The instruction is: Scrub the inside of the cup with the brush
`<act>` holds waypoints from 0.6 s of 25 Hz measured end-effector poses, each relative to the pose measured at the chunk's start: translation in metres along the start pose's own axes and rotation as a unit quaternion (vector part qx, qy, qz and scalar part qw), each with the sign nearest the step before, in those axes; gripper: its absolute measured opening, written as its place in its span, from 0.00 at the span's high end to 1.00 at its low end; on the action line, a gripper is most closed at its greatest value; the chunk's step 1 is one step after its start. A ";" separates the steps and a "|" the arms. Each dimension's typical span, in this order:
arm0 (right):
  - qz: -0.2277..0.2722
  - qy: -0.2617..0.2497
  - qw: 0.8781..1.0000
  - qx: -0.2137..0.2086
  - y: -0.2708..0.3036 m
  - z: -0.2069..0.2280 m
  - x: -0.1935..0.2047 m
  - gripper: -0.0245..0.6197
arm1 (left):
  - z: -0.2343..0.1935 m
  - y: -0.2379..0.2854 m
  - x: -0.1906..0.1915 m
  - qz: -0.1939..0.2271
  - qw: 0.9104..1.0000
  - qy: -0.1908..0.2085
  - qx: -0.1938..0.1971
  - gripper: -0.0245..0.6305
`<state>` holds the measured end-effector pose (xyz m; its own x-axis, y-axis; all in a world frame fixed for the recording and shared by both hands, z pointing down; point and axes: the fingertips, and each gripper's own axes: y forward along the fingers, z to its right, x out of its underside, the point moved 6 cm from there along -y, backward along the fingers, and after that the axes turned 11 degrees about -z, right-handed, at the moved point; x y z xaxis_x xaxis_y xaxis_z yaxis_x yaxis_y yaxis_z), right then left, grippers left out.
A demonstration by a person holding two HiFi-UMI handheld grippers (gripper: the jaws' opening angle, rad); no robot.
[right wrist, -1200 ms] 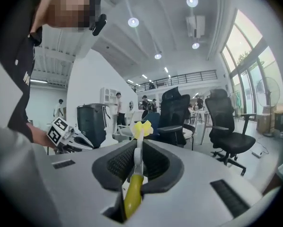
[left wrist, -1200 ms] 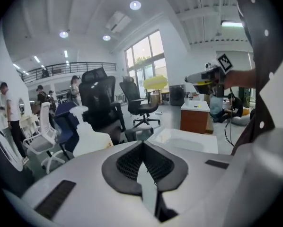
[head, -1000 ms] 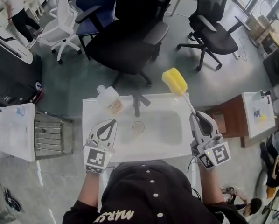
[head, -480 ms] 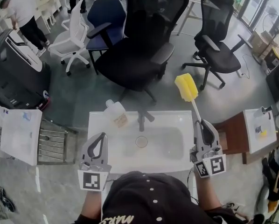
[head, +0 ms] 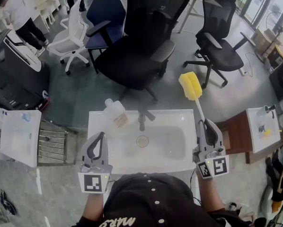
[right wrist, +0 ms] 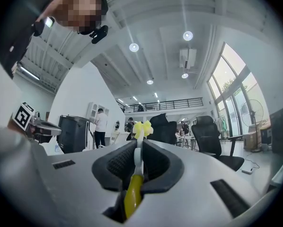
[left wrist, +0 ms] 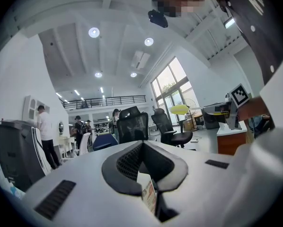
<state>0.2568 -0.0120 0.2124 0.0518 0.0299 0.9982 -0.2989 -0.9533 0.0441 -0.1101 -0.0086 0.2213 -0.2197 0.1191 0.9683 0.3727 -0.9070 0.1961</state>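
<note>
A clear plastic cup (head: 115, 112) with a label rests at the back left corner of the white sink (head: 170, 157). My left gripper (head: 101, 136) hovers over the sink's front left rim, shut and empty, well short of the cup. At the sink's right edge, my right gripper (head: 205, 123) is shut on the brush (head: 198, 107). The brush's stem juts forward to a yellow sponge head (head: 190, 86) past the sink's far edge. In the right gripper view the yellow handle (right wrist: 133, 193) lies between the closed jaws. The left gripper view shows only its closed jaws and the room.
A black faucet (head: 142, 118) stands at the back of the basin, with the drain (head: 142, 141) below it. Office chairs (head: 141, 51) crowd the floor beyond the sink. A brown table (head: 234, 126) is to the right and a white rack (head: 18, 135) to the left.
My left gripper has lifted and tipped up to level at the sink's front left. The right gripper and brush rose slightly. Little has shifted in the last half second.
</note>
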 end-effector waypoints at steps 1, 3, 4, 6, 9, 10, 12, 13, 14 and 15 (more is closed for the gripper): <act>-0.001 0.000 1.000 0.002 0.000 0.001 0.000 0.88 | 0.000 0.000 0.000 -0.001 1.000 0.001 0.000 0.92; -0.003 -0.001 1.000 0.005 -0.001 0.002 0.002 0.88 | 0.000 0.001 0.000 0.000 1.000 -0.001 -0.001 0.92; -0.005 -0.004 1.000 0.006 -0.001 0.001 0.003 0.88 | 0.000 0.001 0.000 0.001 1.000 -0.004 -0.002 0.93; -0.010 -0.008 1.000 0.007 0.000 0.000 0.004 0.88 | 0.000 0.002 0.000 -0.001 1.000 -0.006 -0.002 0.93; -0.015 -0.010 1.000 0.005 0.000 -0.002 0.004 0.88 | 0.001 0.001 -0.001 -0.006 1.000 -0.002 -0.002 0.92; -0.015 -0.010 1.000 0.005 0.000 -0.002 0.004 0.88 | 0.001 0.001 -0.001 -0.008 1.000 -0.002 -0.002 0.92; -0.014 -0.010 1.000 0.006 0.001 -0.001 0.004 0.88 | 0.001 0.001 0.000 -0.011 1.000 -0.001 -0.004 0.92; -0.013 -0.012 1.000 0.007 0.001 -0.001 0.004 0.88 | 0.000 0.001 -0.001 -0.009 1.000 0.000 -0.005 0.93; -0.013 -0.015 1.000 0.009 0.001 -0.001 0.004 0.88 | 0.000 0.001 -0.001 -0.008 1.000 0.000 -0.006 0.92; -0.013 -0.019 1.000 0.010 0.001 -0.002 0.005 0.88 | 0.000 0.001 -0.001 -0.007 1.000 -0.001 -0.007 0.92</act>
<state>0.2549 -0.0127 0.2171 0.0949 0.0447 0.9945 -0.2778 -0.9581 0.0696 -0.1095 -0.0100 0.2205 -0.2240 0.1323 0.9656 0.3563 -0.9111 0.2075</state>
